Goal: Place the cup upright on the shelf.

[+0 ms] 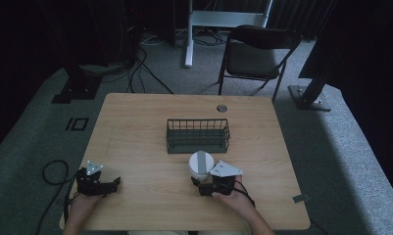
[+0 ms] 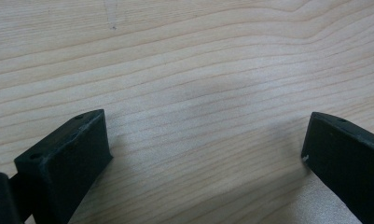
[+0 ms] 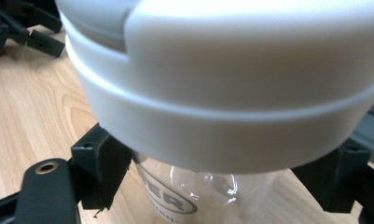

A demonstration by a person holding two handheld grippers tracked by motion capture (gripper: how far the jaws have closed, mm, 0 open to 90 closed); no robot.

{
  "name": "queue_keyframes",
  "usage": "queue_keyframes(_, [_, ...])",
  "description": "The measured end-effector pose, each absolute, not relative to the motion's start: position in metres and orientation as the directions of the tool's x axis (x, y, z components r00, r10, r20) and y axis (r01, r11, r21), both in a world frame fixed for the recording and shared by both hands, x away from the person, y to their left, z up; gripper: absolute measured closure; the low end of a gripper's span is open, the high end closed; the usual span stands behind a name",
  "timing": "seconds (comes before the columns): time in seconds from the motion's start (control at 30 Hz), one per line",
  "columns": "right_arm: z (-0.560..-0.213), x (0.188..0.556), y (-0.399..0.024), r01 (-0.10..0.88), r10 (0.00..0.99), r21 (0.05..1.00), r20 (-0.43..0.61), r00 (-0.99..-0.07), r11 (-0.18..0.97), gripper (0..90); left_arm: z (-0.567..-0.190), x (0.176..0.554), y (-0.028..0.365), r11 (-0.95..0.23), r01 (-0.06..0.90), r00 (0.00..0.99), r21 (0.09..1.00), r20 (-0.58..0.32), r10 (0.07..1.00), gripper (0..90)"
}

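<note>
Two grippers, one clear jar with white lid, one wire basket, on a wooden table [image 1: 135,122].

Right gripper [image 1: 202,182], at 6 o'clock of the table: jaws pinching the jar [image 1: 200,165] by its clear body just under the lid [image 3: 222,93]; jar print cut off, only "ER" legible; base hidden. Jar stands just at 6 o'clock of the basket [image 1: 198,135], apart from it. Left gripper [image 1: 116,182], at 8 o'clock: jaws spread wide over bare wood, holding nothing. Room behind too dark to make out.
</note>
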State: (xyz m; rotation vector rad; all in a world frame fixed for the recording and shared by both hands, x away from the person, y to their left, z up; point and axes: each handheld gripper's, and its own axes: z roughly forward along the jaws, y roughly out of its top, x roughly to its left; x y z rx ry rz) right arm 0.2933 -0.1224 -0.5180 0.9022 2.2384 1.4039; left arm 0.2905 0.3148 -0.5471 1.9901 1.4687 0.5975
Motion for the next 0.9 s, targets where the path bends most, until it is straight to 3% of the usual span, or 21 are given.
queue_keyframes(0.9, [-0.451, 0.338, -0.110, 0.290, 0.770, 0.932, 0.018, -0.638, 0.218, 18.6, -0.547, 0.291, 0.315, -0.217, 0.692, 0.289, 0.688, 0.010, 0.957, 1.2])
